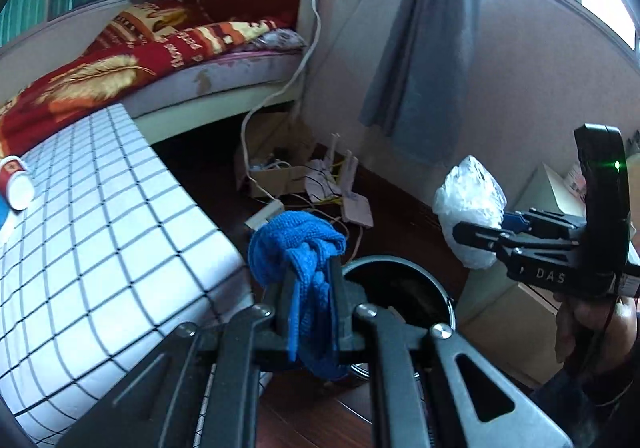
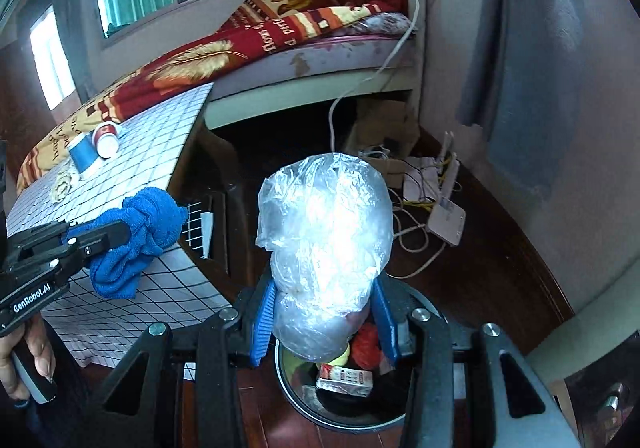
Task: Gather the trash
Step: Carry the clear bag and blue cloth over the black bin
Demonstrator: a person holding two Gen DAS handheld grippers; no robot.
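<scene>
The left gripper pinches a blue cloth between its fingers; the cloth bunches above the fingertips and hangs down between them. It sits just beside the edge of the bench, which wears a white checked cover. The right gripper clamps a crumpled clear plastic bag between its blue pads, with most of the bag bulging up past the fingertips. The bag is held right above the open bin on the wooden floor; inside the bin lie a red wad, something yellow and a small printed packet. On the bench, well apart from both grippers, a red-and-white paper cup lies on its side touching a blue cup. A bed with a red blanket stands beyond the bench.
</scene>
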